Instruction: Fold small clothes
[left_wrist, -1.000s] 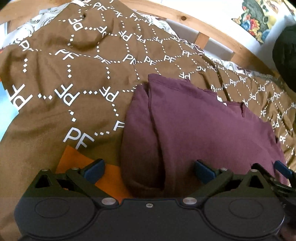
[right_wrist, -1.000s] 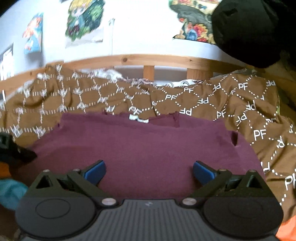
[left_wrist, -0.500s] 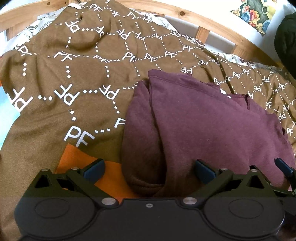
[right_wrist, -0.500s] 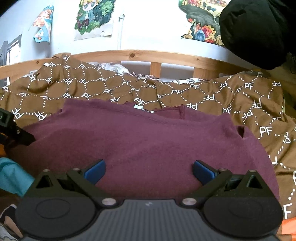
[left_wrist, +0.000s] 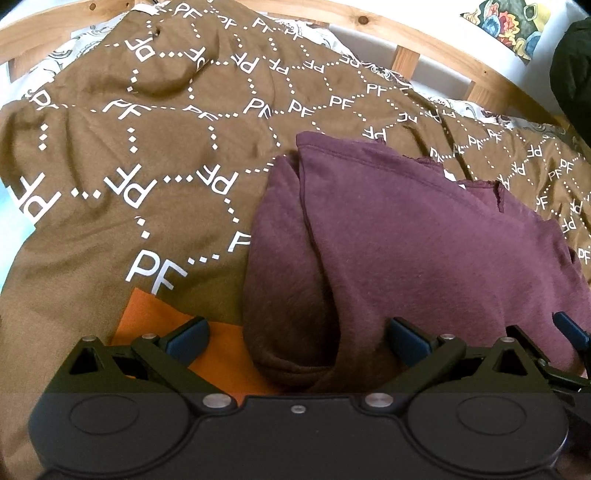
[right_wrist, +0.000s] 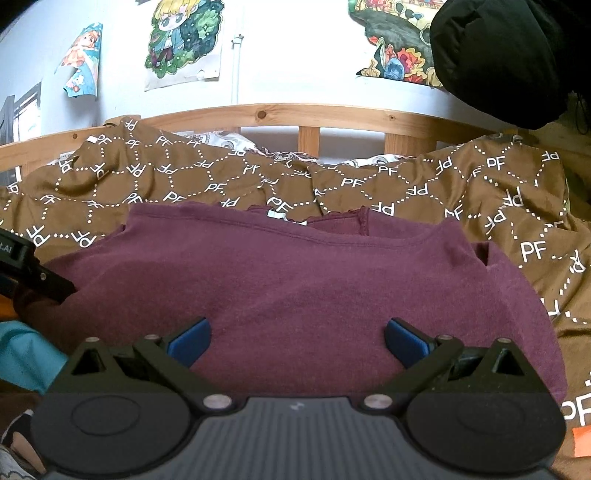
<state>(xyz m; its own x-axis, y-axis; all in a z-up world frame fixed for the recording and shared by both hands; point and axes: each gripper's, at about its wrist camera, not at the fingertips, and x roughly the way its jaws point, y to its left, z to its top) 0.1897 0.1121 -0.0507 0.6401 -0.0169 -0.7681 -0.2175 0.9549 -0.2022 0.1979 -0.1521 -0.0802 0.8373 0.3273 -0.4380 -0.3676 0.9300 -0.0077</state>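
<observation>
A maroon top (left_wrist: 406, 240) lies folded on the brown PF-print blanket (left_wrist: 129, 155); its sleeve fold hangs toward me. My left gripper (left_wrist: 295, 341) is open, its blue fingertips either side of the top's near left edge. My right gripper (right_wrist: 297, 341) is open over the top (right_wrist: 295, 280), near its front edge. The right gripper's tip shows at the far right of the left wrist view (left_wrist: 570, 328). The left gripper shows at the left edge of the right wrist view (right_wrist: 33, 273).
A wooden bed rail (right_wrist: 295, 114) runs behind the blanket (right_wrist: 498, 192), with posters on the wall. A black garment (right_wrist: 509, 55) hangs top right. An orange patch (left_wrist: 147, 317) lies near left; teal cloth (right_wrist: 26, 354) lies at the left.
Both grippers have drawn slightly nearer and tilted over the top; the top itself lies much the same. Both stay open.
</observation>
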